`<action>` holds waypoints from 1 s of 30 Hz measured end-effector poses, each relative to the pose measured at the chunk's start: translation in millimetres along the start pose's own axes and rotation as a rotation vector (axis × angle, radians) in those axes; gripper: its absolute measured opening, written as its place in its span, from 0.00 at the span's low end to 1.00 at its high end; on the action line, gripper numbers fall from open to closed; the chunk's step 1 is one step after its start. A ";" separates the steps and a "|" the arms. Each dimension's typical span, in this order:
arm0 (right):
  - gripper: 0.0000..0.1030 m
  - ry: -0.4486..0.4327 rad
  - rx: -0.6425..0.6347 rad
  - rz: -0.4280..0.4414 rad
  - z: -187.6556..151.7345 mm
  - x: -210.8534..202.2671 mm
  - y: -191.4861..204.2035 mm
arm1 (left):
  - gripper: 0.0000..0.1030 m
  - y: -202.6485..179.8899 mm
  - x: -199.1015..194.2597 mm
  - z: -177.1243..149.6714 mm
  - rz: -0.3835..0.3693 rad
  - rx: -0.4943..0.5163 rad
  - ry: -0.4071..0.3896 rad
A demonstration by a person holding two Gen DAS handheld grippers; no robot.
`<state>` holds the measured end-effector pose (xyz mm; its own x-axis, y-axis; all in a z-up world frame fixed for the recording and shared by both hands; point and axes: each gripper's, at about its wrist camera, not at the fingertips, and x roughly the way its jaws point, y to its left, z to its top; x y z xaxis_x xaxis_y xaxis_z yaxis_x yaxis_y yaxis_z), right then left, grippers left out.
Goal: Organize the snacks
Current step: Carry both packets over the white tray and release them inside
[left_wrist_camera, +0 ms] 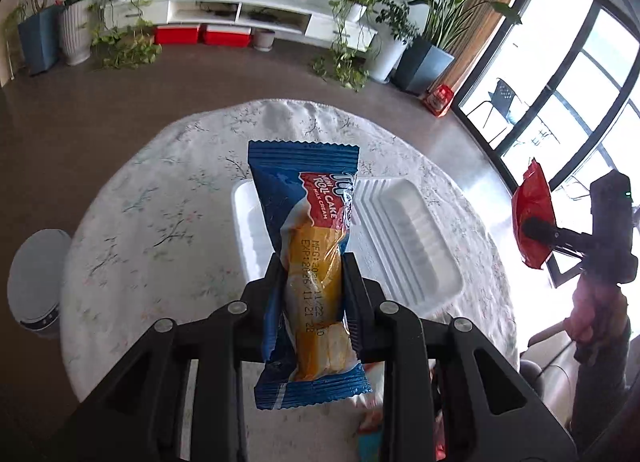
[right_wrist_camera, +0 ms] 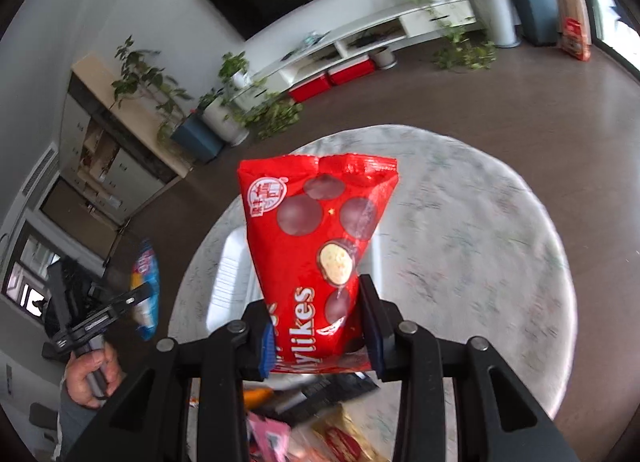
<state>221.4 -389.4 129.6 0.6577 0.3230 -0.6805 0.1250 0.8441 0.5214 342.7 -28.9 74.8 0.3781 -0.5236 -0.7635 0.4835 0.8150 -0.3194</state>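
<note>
blue roll cake (left_wrist_camera: 308, 262) clamped lengthwise in left hand-held gripper (left_wrist_camera: 310, 266), pointing away.

Your left hand-held gripper (left_wrist_camera: 310, 262) points steeply downward, its jaws pinched narrowly on the roll cake packet (left_wrist_camera: 310, 262), which sticks out toward twelve o'clock. Your right hand-held gripper (right_wrist_camera: 320, 298) tilts down too, clamping the red snack bag (right_wrist_camera: 316, 246) by its lower part. In the right wrist view, your left hand (right_wrist_camera: 90, 376) at eight o'clock wraps the handle, though it is blurred.
</note>
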 end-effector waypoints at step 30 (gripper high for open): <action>0.43 0.260 -0.108 -0.193 -19.1 161.2 2.3 | 0.26 -11.3 148.2 -21.5 0.130 0.078 0.171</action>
<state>313.5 -327.2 11.3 0.4163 0.2399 -0.8770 0.1398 0.9362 0.3224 376.2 -110.4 -46.8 0.3048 -0.3602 -0.8817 0.5017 0.8476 -0.1729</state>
